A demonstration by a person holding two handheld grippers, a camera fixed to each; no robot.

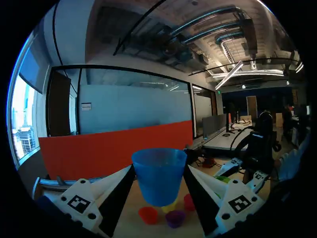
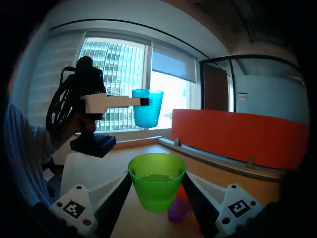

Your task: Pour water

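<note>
Green cup [image 2: 157, 188], seemingly watered, clamped: right tool [image 2: 157, 177] | blue cup [image 1: 159, 180]: left tool [image 1: 159, 169]

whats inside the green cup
The green cup, held in the right gripper, holds liquid, its surface showing below the rim. The cup's bottom is hidden by the liquid and tinted wall.

The left tool [image 1: 159, 168] holds the left cup [image 1: 158, 180] upright between its fingers, above the table [image 1: 126, 222]. Under that cup a cluster of small cups [image 1: 175, 218] sits close together on the table. The right tool [image 2: 157, 174] grips the right cup [image 2: 156, 192] the same way, with water [image 2: 156, 178] in it. A partition [image 2: 237, 131] runs along the table's far edge, and a window [image 2: 115, 79] lies behind the left cup in the right gripper view.
</note>
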